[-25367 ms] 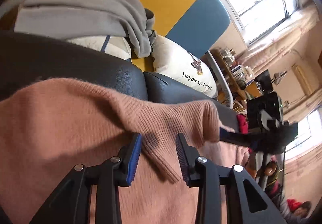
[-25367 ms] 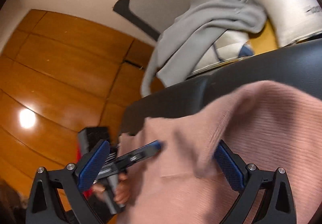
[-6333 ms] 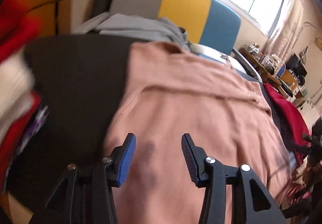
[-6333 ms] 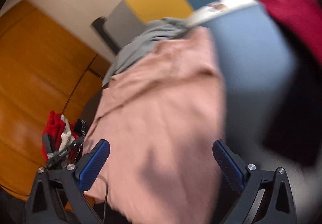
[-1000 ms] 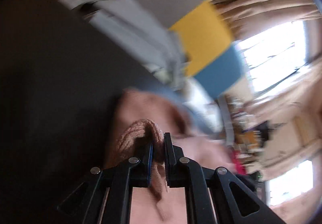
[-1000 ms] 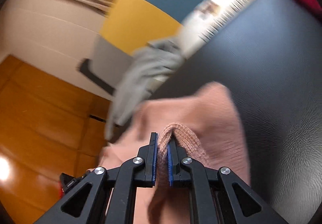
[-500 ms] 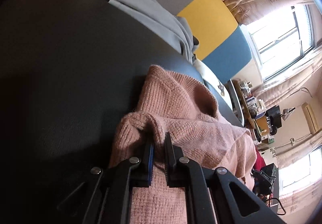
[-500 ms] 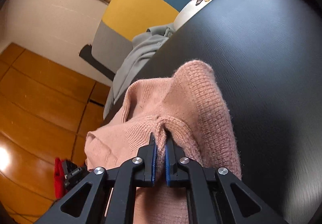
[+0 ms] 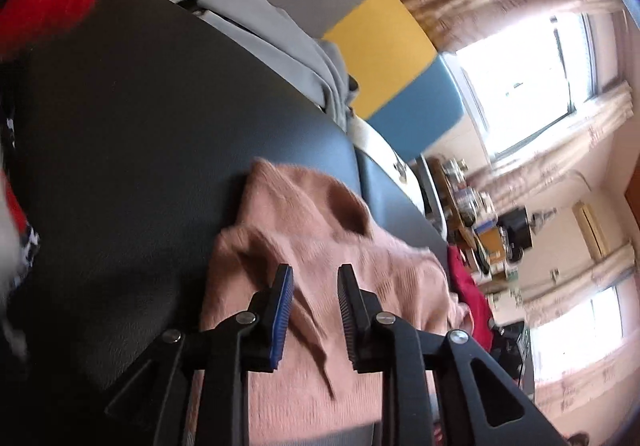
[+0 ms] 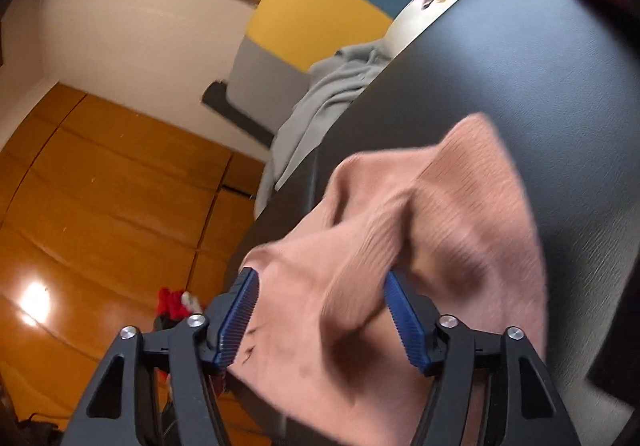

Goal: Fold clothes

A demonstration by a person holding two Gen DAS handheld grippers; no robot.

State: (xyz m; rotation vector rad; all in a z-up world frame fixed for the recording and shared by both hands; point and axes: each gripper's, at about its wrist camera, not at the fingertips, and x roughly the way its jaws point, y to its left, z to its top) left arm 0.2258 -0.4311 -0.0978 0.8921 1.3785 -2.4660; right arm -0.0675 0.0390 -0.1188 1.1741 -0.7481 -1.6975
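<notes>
A pink knit sweater [image 9: 320, 258] lies folded over on the black leather sofa seat [image 9: 132, 133]. My left gripper [image 9: 314, 278] is open, its blue-padded fingers just above the sweater's near left part. In the right wrist view the sweater [image 10: 440, 213] lies bunched on the black seat [image 10: 540, 57]. My right gripper [image 10: 320, 286] is open wide, with a fold of the sweater lying loose between its fingers.
A grey garment [image 9: 272, 33] and a white pillow [image 9: 380, 141] lie behind the sofa against a grey, yellow and blue panel [image 9: 380, 45]. Red clothing [image 9: 468, 286] lies at the right of the seat. Orange wooden floor [image 10: 100, 185] lies left of the sofa.
Both grippers were shut on folds of the pink sweater half a second ago; both have opened and let it go. The sweater now rests on the seat.
</notes>
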